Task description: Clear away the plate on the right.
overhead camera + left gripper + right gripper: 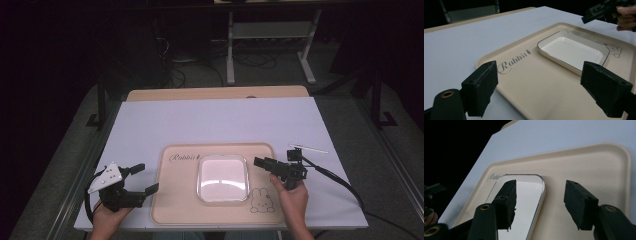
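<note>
The white dish (223, 178) sits in the middle of the tray (175, 210). It looks hard, slick and breakable, so pinch its rim gently. Your right gripper (265, 163) hovers by the dish, jaws apart and empty. Your left gripper (145, 179) waits beside the tray, jaws wide apart.

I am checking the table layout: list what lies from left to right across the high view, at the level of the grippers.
left gripper → beige tray → white dish → rabbit drawing → right gripper → cable
</note>
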